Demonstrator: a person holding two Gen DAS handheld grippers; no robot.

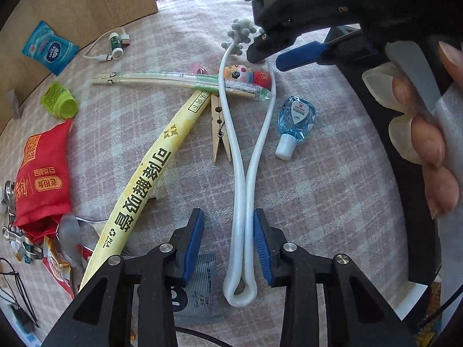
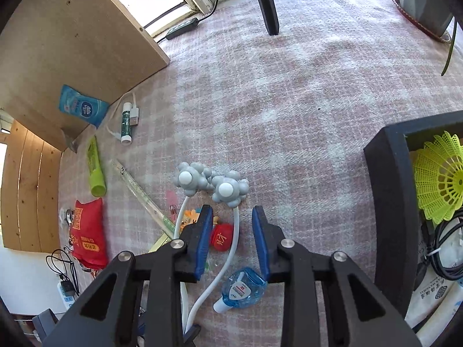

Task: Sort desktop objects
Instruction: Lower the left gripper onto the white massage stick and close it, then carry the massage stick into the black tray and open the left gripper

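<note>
Both grippers over white massager (image 1: 246, 156).
Left gripper (image 1: 229, 241) jaws parted around its stems; right gripper (image 2: 233, 232) jaws apart, gripping nothing.

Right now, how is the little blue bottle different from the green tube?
The blue bottle is clear, squat and rounded with a white cap; the green tube is solid lime, long and slim in the right wrist view. The bottle lies beside the white looped massager; the tube lies far off near the red pouch. Both lie flat on the checked cloth.
</note>
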